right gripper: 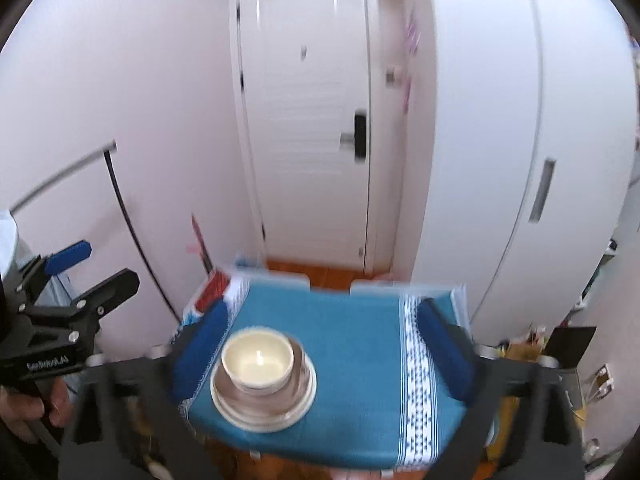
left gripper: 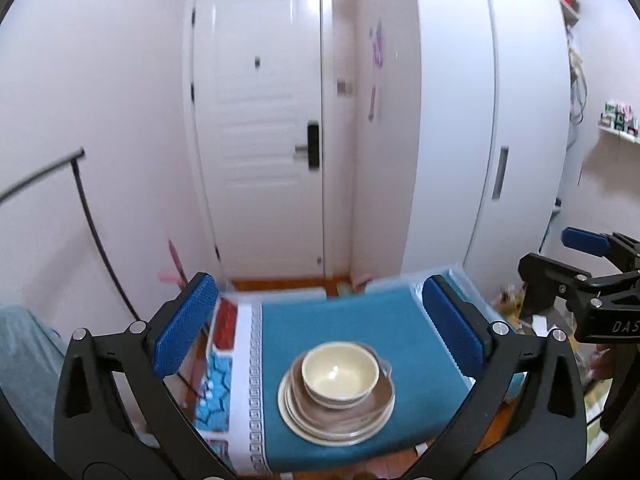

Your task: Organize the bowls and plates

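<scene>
On the blue cloth (left gripper: 360,320), a cream bowl (left gripper: 340,374) tops stacked plates (left gripper: 304,416)

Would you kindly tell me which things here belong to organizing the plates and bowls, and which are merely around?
Belongs to the job:
- cream bowl
- stack of plates
- blue cloth beneath

Just around:
- white door
- white cabinet
- black rail

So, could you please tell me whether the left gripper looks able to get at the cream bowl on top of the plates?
Probably yes: the left gripper is open, and nothing lies between it and the cream bowl, which sits uncovered atop the plates.
</scene>
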### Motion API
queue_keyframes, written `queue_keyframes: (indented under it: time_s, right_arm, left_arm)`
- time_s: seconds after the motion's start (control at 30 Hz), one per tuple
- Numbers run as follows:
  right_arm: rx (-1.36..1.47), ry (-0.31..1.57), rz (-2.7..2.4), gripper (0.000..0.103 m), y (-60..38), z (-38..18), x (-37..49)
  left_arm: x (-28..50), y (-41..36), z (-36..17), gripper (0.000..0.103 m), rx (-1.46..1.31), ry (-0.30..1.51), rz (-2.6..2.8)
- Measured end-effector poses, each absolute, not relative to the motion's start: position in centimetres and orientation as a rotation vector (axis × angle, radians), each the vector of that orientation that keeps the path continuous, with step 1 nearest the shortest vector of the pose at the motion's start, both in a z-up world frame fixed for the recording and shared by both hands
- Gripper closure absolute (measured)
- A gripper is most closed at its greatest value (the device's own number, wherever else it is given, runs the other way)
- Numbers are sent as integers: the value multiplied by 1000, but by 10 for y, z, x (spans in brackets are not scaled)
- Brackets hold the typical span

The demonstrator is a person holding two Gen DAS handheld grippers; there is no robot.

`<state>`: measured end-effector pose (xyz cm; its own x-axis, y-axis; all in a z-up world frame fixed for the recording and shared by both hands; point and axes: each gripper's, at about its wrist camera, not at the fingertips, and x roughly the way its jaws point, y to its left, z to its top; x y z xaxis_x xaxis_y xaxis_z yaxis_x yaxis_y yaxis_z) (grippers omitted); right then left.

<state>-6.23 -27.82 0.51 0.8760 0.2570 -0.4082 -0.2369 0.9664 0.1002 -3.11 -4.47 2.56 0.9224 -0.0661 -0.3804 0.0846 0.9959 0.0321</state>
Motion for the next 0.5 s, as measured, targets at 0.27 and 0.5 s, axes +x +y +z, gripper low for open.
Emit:
queue_keyframes:
  time_s: [0.27,0.5]
  right_arm:
    - [85,314,134,1,-296,15,-99]
    - [74,302,111,1,-297,12,-118]
  left_arm:
    - [-66,-48,38,0,34,319,-28]
    - [-88,-47,41,0,22,287,-24]
